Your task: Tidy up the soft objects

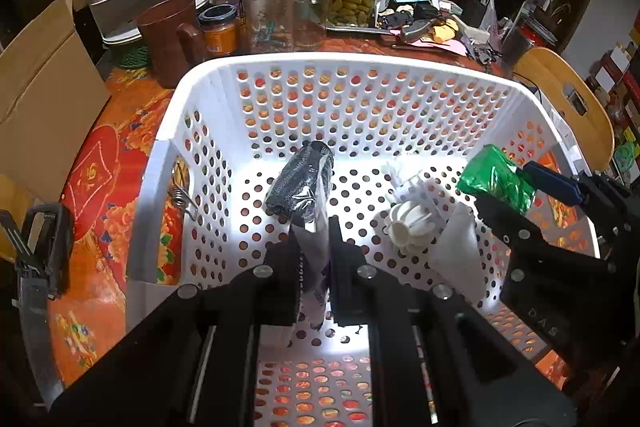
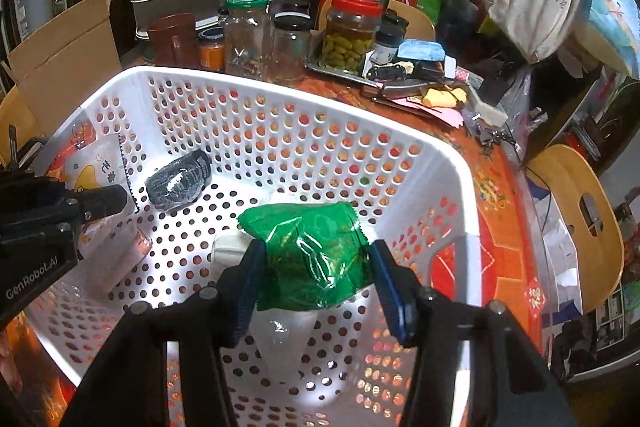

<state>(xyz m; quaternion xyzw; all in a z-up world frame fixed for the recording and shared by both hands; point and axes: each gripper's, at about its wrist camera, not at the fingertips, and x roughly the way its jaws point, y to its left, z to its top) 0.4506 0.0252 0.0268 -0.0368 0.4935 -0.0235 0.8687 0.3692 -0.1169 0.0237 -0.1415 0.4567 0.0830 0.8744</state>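
Observation:
A white perforated basket (image 1: 304, 61) (image 2: 224, 83) stands on the orange patterned table. My left gripper (image 1: 314, 255) is shut on the edge of a thin printed packet (image 1: 316, 259) and holds it inside the basket; that packet shows white with a yellow print in the right wrist view (image 2: 98, 167). A dark roll in clear wrap (image 1: 302, 181) (image 2: 178, 183) lies on the basket floor just beyond it. My right gripper (image 2: 316, 267) is shut on a green foil packet (image 2: 316, 259) (image 1: 496, 177), held above the basket's right part.
A white plastic piece (image 1: 410, 225) and a white sheet (image 1: 460, 247) lie on the basket floor. Glass jars (image 1: 268, 11) and a brown mug (image 1: 168, 39) crowd the table behind. A cardboard box (image 1: 40, 99) stands left, a wooden chair (image 2: 580, 211) right.

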